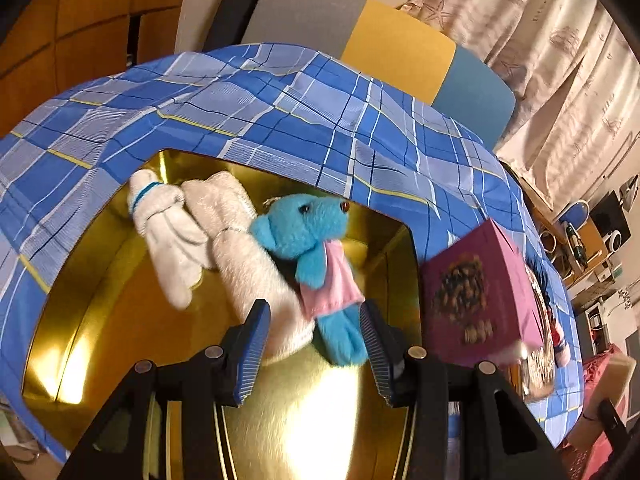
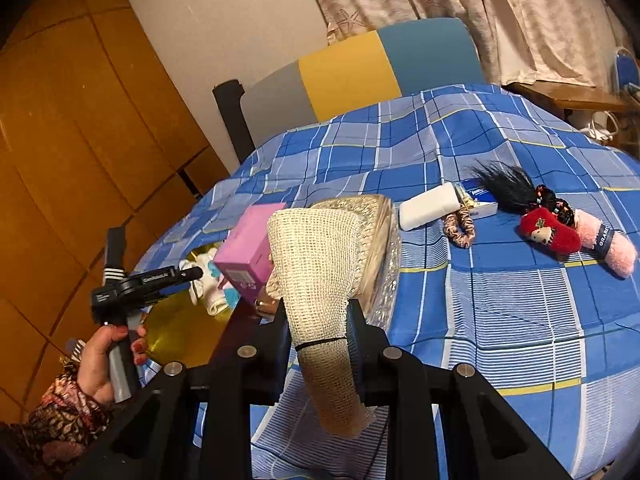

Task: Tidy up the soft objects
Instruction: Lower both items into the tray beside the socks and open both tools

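Observation:
A blue teddy bear in a pink shirt lies in a shiny gold tray, against a white plush and a small white towel doll. My left gripper hangs open just above them. The bear's legs show between its fingers, and the pads are not touching them. My right gripper is shut on a beige mesh cloth tied with a black band, held above the blue plaid bedspread. In the right wrist view, a hand holds the left gripper over the tray.
A pink box stands by the tray's right edge. Farther right on the bedspread lie a white block, a scrunchie, a black hairpiece, a red plush and a pink fuzzy roll. A colour-block headboard is behind.

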`<state>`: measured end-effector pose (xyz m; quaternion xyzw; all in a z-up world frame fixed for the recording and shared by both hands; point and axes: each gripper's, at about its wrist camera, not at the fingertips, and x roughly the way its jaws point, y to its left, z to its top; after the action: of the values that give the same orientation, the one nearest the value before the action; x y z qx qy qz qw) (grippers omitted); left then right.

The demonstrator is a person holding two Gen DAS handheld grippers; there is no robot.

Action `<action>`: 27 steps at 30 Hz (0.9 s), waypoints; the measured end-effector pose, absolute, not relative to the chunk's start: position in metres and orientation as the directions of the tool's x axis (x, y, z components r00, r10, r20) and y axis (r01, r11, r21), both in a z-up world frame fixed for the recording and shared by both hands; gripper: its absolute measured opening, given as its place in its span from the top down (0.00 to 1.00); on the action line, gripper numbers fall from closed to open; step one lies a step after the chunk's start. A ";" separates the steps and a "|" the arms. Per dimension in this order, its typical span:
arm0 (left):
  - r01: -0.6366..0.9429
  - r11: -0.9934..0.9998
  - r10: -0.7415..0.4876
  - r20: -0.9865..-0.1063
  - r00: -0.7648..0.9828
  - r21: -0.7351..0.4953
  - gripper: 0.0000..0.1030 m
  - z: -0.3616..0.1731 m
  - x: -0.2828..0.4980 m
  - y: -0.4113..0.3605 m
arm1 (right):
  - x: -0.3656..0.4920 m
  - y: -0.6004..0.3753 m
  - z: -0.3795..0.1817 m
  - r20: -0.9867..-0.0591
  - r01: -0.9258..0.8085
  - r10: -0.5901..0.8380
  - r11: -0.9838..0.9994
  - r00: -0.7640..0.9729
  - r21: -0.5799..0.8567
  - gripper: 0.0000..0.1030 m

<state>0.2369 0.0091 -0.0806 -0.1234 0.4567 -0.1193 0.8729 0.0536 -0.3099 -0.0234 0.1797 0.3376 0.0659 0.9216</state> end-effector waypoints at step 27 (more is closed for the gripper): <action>0.002 0.991 -0.106 -0.766 0.634 -0.135 0.54 -0.082 0.143 0.066 | 0.183 -0.102 -0.038 -0.724 -0.127 0.286 0.955 0.627 0.267 0.74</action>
<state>0.1430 0.0663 -0.0815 -0.0609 0.4268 -0.0297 0.9018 0.1829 -0.1017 -0.0378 0.0954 0.4161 0.1153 0.8969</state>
